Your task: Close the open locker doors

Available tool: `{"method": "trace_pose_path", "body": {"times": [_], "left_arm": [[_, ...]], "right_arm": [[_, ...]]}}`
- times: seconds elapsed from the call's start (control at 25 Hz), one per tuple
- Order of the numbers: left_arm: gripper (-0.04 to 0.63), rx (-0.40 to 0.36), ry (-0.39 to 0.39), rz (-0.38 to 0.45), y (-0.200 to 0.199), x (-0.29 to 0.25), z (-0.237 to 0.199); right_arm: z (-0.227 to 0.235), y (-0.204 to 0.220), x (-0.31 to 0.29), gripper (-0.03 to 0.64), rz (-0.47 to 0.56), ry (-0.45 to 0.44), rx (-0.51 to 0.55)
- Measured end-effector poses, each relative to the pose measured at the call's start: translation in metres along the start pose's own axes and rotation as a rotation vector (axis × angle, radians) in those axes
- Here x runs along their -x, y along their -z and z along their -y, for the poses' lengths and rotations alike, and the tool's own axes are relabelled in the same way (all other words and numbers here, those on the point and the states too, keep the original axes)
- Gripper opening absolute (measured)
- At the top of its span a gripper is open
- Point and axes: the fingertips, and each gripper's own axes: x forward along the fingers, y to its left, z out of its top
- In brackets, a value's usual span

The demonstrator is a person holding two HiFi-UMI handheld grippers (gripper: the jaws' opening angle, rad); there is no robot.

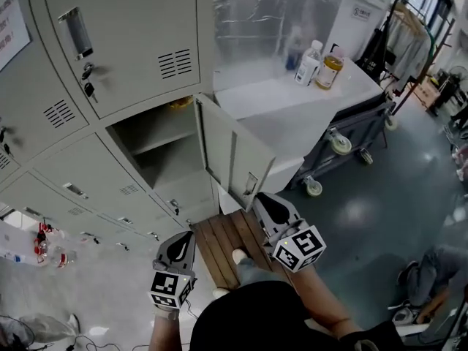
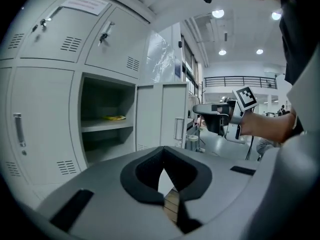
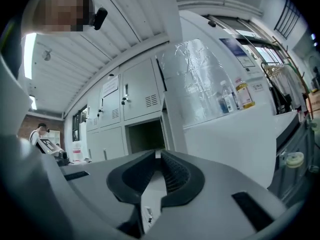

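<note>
While the locker door (image 1: 235, 152) stands open, the right gripper (image 1: 263, 200) is held beside it, fingers together. The left gripper (image 1: 181, 241) fingers are likewise together.

I see a dark, shiny floor (image 1: 380, 214). A white bench (image 1: 292, 115) stands by a wall covered in crinkly silver foil (image 1: 248, 13). A grey cart (image 1: 355, 126) on pale wheels sits next to it. Brown wooden slats (image 1: 223, 243) lie on the floor. Round lights (image 2: 218, 13) shine on the ceiling.
</note>
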Motion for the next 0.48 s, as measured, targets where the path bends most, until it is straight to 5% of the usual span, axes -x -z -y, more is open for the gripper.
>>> {"method": "trace_pose_path", "body": {"times": [0.24, 0.48], "left_arm": [[0.017, -0.015, 0.075, -0.02, -0.007, -0.043, 0.02], [0.017, -0.024, 0.091, -0.026, -0.013, -0.063, 0.027]], "right_arm": [[0.038, -0.001, 0.008, 0.066, -0.018, 0.05, 0.02], [0.043, -0.004, 0.0, 0.133, -0.028, -0.016, 0.016]]}}
